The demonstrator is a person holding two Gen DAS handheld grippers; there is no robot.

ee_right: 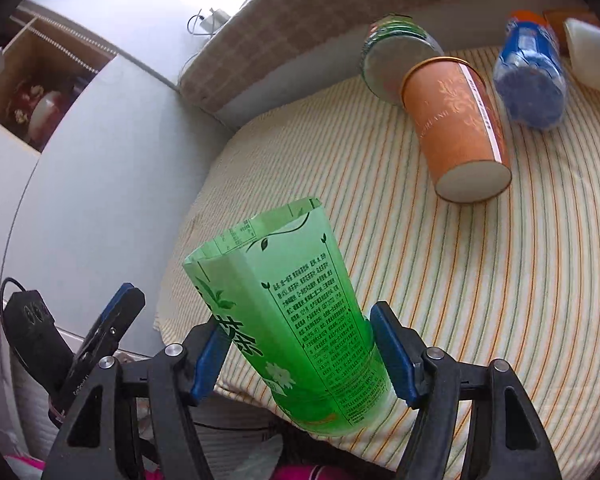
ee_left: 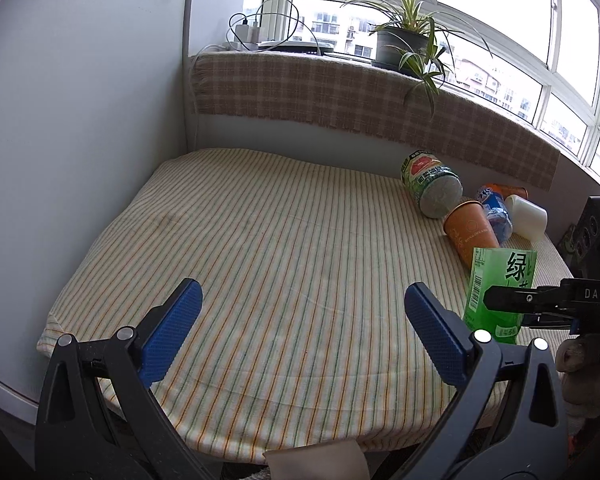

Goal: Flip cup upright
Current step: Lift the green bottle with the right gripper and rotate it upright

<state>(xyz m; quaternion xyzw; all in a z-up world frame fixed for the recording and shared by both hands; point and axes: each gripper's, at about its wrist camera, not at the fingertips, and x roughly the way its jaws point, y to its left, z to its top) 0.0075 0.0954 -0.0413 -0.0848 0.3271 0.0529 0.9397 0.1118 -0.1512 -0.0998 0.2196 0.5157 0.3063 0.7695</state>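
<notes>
A green cup cut from a tea bottle (ee_right: 296, 320) stands between the blue pads of my right gripper (ee_right: 300, 356), open end up, near the front edge of the striped table. The pads press its sides. It also shows in the left wrist view (ee_left: 500, 288), upright at the right, with the right gripper (ee_left: 532, 300) on it. My left gripper (ee_left: 300, 336) is open and empty over the front middle of the table, left of the cup.
An orange paper cup (ee_right: 456, 128) lies on its side behind the green cup. A green can (ee_right: 396, 56), a blue bottle (ee_right: 528, 80) and a white cup (ee_right: 592, 56) lie at the back right. A white cabinet wall (ee_left: 80, 140) stands on the left.
</notes>
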